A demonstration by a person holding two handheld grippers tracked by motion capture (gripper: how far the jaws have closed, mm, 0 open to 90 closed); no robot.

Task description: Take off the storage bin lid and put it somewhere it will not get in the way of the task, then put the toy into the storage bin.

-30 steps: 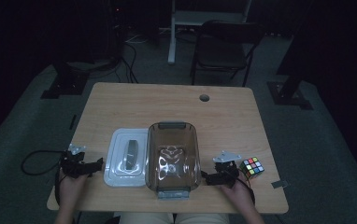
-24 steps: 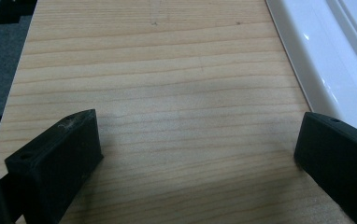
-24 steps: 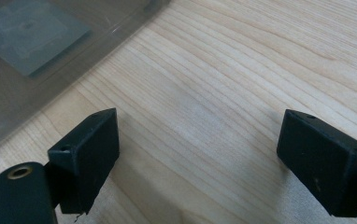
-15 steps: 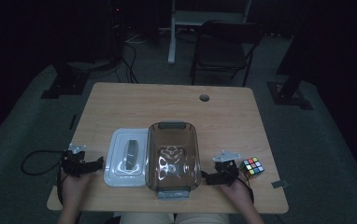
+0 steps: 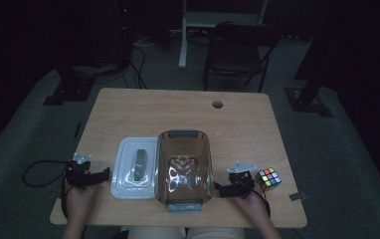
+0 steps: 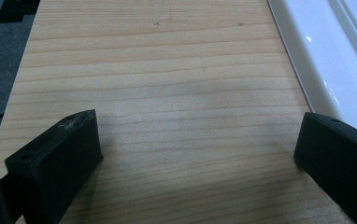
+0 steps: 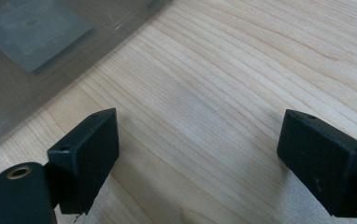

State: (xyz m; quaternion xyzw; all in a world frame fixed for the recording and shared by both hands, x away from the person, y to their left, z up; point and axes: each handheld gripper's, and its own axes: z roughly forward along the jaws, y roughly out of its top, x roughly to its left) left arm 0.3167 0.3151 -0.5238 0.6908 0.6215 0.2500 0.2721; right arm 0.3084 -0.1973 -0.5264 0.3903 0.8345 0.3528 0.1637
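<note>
Bare wood lies between both grippers' released jaws, flanking the white lid point(image 5: 134, 168) and smoky bin point(image 5: 184, 167).

A colourful puzzle cube point(image 5: 268, 178) sits on the wooden table point(image 5: 188, 114) near its right edge. A round hole point(image 5: 218, 104) pierces the tabletop farther back. Behind the table, a dark folding chair point(image 5: 240, 50) stands on the carpet

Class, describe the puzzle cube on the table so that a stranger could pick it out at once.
Start at the wooden table and go to its near right corner, past the clear bin. Just beyond the right gripper sits the puzzle cube, the one many-coloured thing there.
</note>
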